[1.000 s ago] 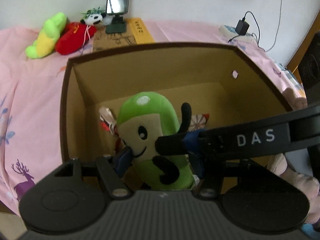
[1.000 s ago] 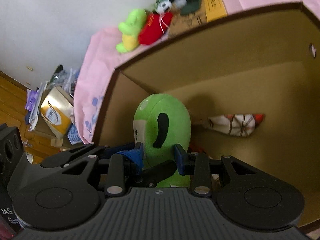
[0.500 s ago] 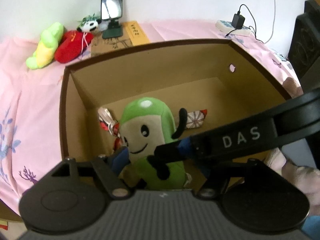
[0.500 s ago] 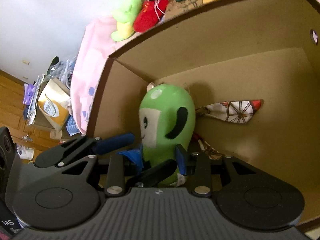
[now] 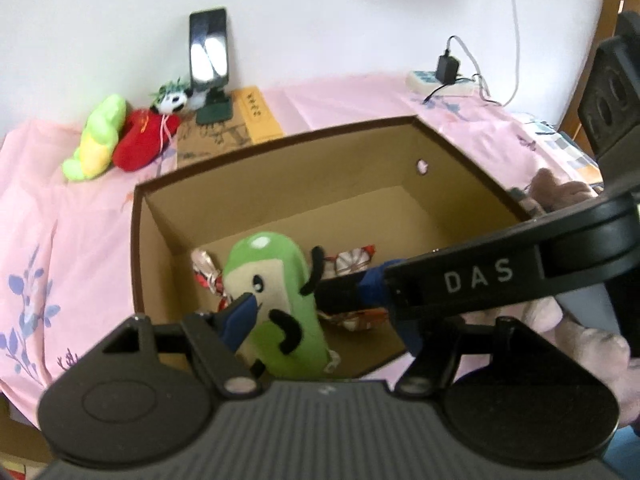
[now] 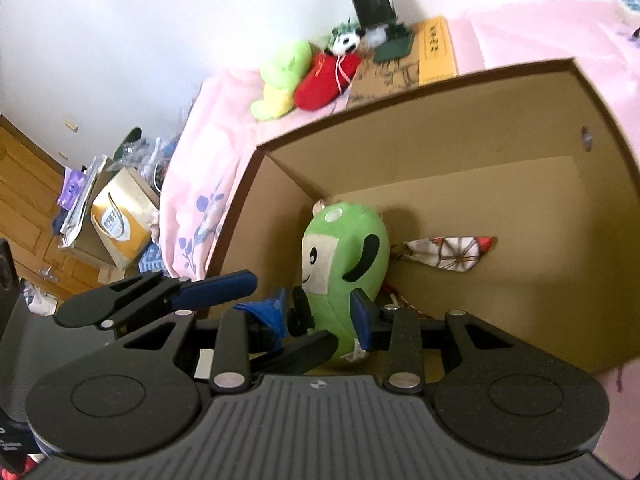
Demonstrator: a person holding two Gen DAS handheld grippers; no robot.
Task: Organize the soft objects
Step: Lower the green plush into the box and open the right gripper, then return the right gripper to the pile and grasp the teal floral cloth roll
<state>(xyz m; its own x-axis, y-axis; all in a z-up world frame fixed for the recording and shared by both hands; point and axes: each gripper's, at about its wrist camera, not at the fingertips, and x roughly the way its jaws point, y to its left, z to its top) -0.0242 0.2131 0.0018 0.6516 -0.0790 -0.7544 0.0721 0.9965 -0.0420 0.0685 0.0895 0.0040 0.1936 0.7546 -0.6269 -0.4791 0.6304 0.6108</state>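
Observation:
A green plush toy point(image 5: 280, 300) with a smiling face stands upright in the near left corner of an open cardboard box point(image 5: 138, 240). My left gripper point(image 5: 324, 328) hangs above the box's near edge, open, with its blue fingertips point(image 5: 240, 316) clear of the toy. The right gripper's finger point(image 5: 372, 290) crosses this view from the right. In the right wrist view the green plush toy point(image 6: 344, 264) shows between the pads of my right gripper point(image 6: 320, 314), which stands open a little and does not press on it. A patterned cloth pouch point(image 6: 448, 254) lies on the box floor behind the toy.
On the pink bed sheet behind the box lie a yellow-green plush point(image 5: 98, 144), a red plush point(image 5: 142, 144) and a small panda point(image 5: 174, 100). A phone on a stand point(image 5: 209, 56) and a flat brown carton point(image 5: 228, 132) sit at the wall. A power strip point(image 5: 440, 80) lies at the back right.
Both grippers have risen and drawn back from the box. Their jaws have widened off the green plush, which stays standing inside and now looks smaller.

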